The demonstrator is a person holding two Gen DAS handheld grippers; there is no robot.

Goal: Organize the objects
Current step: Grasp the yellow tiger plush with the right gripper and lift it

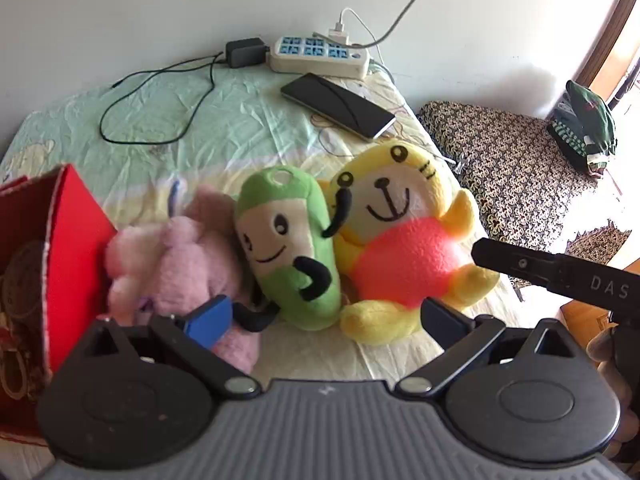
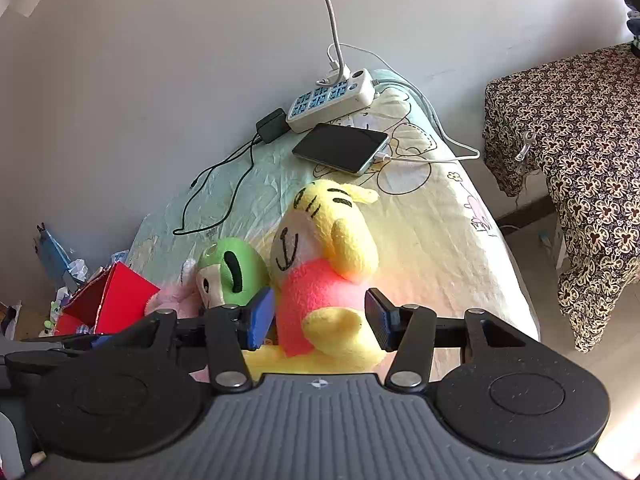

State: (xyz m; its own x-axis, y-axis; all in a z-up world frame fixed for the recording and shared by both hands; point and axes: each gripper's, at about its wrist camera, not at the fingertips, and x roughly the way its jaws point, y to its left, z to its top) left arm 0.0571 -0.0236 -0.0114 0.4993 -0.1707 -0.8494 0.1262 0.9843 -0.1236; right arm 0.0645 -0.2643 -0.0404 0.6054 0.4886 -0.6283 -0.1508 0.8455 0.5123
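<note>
three plush toys are lying bunched side by side on the bed [image 1: 168,120], in the middle of the left wrist view: a yellow plush [image 1: 404,240] with a pink belly, a green plush [image 1: 288,240] leaning against it, and a pink plush [image 1: 176,268] pressed up to a red box [image 1: 76,236] at the left edge of the frame. all three are looking light, soft and squashy, so they are likely to give way under the pads rather than slip, and nothing here is fragile; the fuzzy fabric should be offering good friction. the left gripper [image 1: 322,320] is standing open low in the frame, its blue pad in front of the pink plush and its black pad before the yellow one's foot, pressing on nothing. in the right wrist view the right gripper [image 2: 320,316] is straddling the yellow plush [image 2: 324,304] around its belly and arm, the jaws parted with a gap showing at the right pad, so it is gripping nothing as far as i can judge. the fat middle of the body is the best place to pinch, deep enough that the stuffing is bunching; thin limbs, like the green plush's [image 2: 236,268] black arms, would be stretching and letting the toy swing. a phone [image 1: 338,106] and power strip [image 1: 320,56] are lying in the upper middle.
</note>
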